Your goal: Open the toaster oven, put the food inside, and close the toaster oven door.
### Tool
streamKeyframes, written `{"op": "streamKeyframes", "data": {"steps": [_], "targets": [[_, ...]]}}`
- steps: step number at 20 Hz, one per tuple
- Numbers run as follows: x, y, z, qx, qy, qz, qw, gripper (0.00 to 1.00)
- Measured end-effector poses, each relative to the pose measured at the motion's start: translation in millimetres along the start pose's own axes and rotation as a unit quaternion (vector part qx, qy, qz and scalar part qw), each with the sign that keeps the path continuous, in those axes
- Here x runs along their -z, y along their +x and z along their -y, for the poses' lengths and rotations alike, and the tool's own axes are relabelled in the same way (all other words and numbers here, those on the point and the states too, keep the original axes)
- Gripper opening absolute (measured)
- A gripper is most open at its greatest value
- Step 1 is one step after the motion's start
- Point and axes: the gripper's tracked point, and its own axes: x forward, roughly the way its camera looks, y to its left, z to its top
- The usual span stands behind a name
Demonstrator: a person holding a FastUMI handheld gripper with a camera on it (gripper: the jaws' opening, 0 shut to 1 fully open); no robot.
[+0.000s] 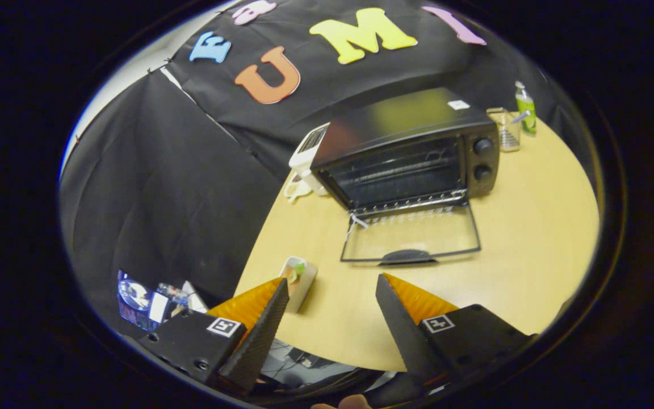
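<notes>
A black toaster oven (412, 147) stands on the round wooden table (531, 250), its glass door (412, 236) folded down flat onto the tabletop with the dark handle toward me. The oven's inside with its wire rack is bare. A small white tray with food (300, 281) sits near the table's edge, right beside my left fingertip (281, 287). My gripper (332, 281) hovers above the table in front of the oven, open, with nothing between its fingers.
A white appliance (307, 156) stands behind the oven on the left. A glass cup (508, 130) and a green bottle (525, 108) stand beyond the oven on the right. The table's curved edge runs under my fingers; clutter lies on the floor below left.
</notes>
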Motion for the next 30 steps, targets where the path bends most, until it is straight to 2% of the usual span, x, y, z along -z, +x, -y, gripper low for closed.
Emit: {"op": "streamKeyframes", "data": {"steps": [4,7,10,15,16,17,21,23,27,30], "targets": [[31,51,-32,-0.048,0.133,-0.054,0.989,0.98],[47,86,-48,-0.08,0.191,-0.092,0.974,0.92],[54,113,-54,-0.085,0.197,-0.115,0.97,0.88],[64,144,-58,-0.069,0.16,-0.139,0.975,0.82],[66,147,-57,-0.064,0.158,-0.14,0.975,0.8],[67,153,-54,-0.057,0.157,-0.142,0.976,0.72],[69,154,-50,-0.052,0.172,-0.148,0.973,0.4],[67,145,-54,-0.057,0.177,-0.143,0.972,0.32],[47,107,-73,-0.089,0.201,-0.1,0.97,0.29],[13,68,-77,-0.12,0.237,-0.021,0.964,0.29]]}}
